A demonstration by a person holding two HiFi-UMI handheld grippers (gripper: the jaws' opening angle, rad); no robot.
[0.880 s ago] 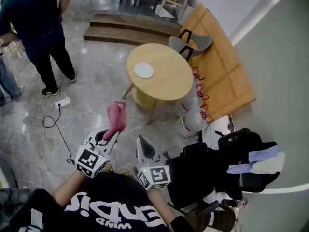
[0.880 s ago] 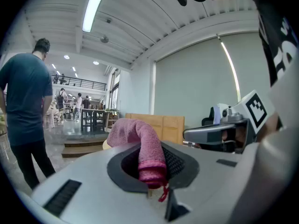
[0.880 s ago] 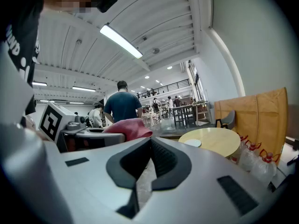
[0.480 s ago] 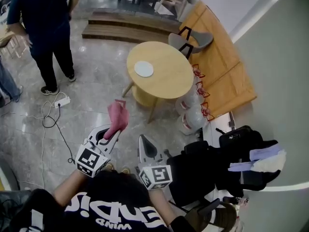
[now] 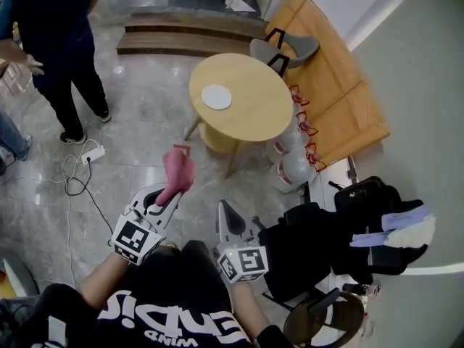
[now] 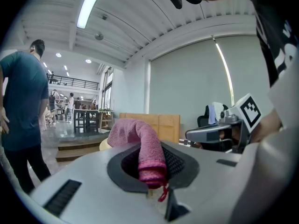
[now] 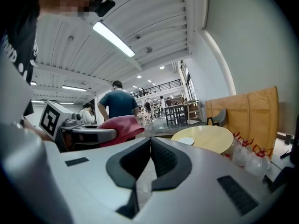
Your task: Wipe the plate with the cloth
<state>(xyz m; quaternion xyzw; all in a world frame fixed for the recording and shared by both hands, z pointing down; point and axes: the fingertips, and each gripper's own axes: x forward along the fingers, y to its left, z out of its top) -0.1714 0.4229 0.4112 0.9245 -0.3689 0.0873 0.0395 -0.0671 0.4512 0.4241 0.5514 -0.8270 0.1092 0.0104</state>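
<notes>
Left gripper [image 5: 169,201] is clamped on the pink cloth [image 5: 177,171]; most of the cloth stands up past the jaw tips, with 1 loose end folding over. Right gripper [image 5: 227,218] is pressed together with nothing in it, held just beside the left one. Plate [image 5: 217,96] sits flat on the round wooden table [image 5: 261,129], left of its centre, well apart from both grippers with bare floor [image 5: 145,133] between. From the left gripper it lies ahead and off to the right. From the right gripper it's almost dead ahead: the right gripper view puts it just right of the closed jaw line. Neither gripper looks clearly nearer, call it even. Plate is round, so no axis to line up on. My read: wiping not started, this is the approach. Next move needs me to walk up to the table, then swing the cloth rightward and down onto the plate. Right gripper is free to pin the rim if the plate slides.
</notes>
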